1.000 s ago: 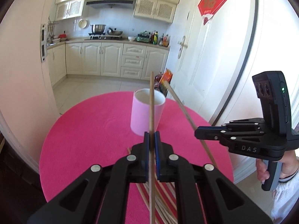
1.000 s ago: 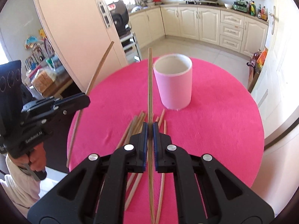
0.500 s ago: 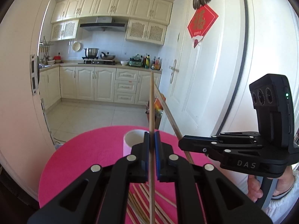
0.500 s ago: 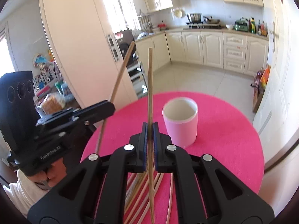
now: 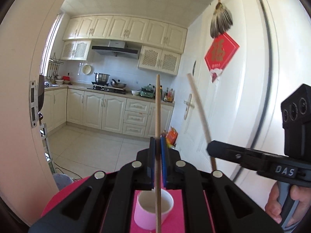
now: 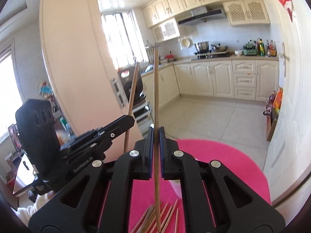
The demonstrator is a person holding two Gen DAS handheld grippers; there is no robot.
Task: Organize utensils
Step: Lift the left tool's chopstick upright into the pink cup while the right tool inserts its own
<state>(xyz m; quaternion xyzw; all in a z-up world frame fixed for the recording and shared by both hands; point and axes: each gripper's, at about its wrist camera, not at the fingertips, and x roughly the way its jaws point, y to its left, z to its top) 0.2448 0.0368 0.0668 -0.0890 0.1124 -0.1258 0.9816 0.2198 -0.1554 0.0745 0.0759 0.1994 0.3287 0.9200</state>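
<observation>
My left gripper is shut on a wooden chopstick that stands upright, its lower end over the open mouth of the pink cup on the pink table. My right gripper is shut on another upright chopstick. Each gripper shows in the other's view, the right gripper at the right of the left wrist view and the left gripper at the left of the right wrist view. Several loose chopsticks lie on the table under the right gripper. The cup is mostly hidden in the right wrist view.
The round pink table stands by a white door on the right and a cream wall on the left. A kitchen with cabinets and tiled floor lies beyond. Snack bags sit on the floor by the door.
Both grippers have tilted upward and risen, each still holding its chopstick. The cup has dropped to the bottom of the left wrist view, under the chopstick.
</observation>
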